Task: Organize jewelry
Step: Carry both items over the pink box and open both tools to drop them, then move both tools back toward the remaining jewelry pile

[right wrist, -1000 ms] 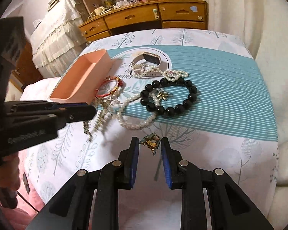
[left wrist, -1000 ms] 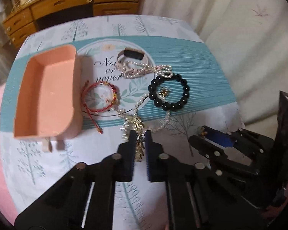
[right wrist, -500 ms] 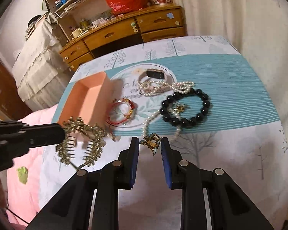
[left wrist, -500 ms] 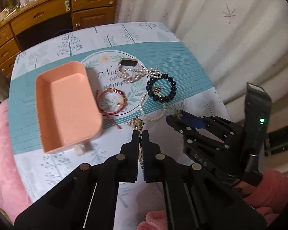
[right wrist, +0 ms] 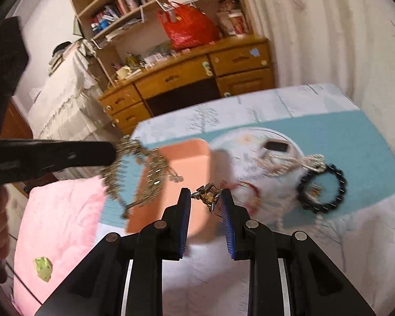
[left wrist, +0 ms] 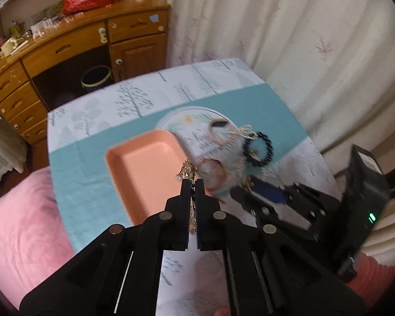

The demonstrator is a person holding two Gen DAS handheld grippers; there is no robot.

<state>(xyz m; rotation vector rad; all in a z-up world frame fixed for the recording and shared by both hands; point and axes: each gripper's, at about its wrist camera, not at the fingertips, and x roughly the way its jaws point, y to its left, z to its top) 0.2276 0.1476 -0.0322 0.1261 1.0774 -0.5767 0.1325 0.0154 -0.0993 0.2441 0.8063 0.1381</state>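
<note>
1. Left tongs [left wrist: 192, 182] pinch the gold fringed necklace [right wrist: 134, 168], carried above the pink tray [left wrist: 144, 173] for dropping in.
2. Right tongs [right wrist: 205, 200] pinch a small gold brooch [right wrist: 207, 197], tray just ahead.

Wooden desk [left wrist: 73, 52], cream curtains [left wrist: 289, 39]

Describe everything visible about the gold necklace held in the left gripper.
The gold necklace looks like metal: a chain fringed with many small leaf-like drops, blurred by motion. The left gripper has its jaws shut on one stretch of it; a small cluster pokes out past the tips, and the rest hangs in a loose loop in the air. It dangles over the near edge of the pink tray, touching nothing but the jaws, as far as can be seen.
</note>
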